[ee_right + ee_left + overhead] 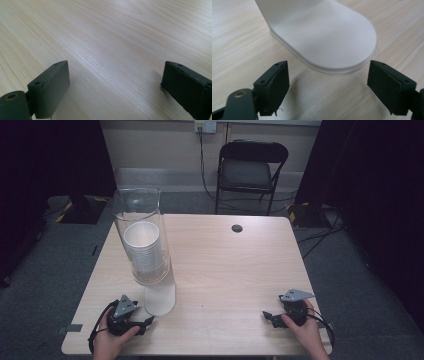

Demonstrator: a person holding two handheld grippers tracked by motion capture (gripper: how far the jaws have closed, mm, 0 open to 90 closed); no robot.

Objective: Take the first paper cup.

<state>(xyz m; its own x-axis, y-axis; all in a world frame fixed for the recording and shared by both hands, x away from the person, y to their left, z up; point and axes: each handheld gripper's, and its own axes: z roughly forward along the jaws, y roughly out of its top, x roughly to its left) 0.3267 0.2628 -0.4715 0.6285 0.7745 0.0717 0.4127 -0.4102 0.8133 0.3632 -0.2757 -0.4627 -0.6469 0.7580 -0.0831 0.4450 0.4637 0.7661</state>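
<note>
Lower left of the high view: left gripper [149, 321], fingers apart, just beside a white base [160, 300]. Lower right: right gripper [266, 316], fingers apart over bare desk [230, 270].

Wooden table [230, 270] under cup dispenser [145, 245]

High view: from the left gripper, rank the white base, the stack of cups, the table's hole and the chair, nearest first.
From the left gripper, at the table's near left:
1. White base, just ahead of its jaws.
2. Stack of cups, inside the clear tube above that base.
3. Hole, far side of the table, to the right.
4. Chair, on the floor beyond the table.
</note>
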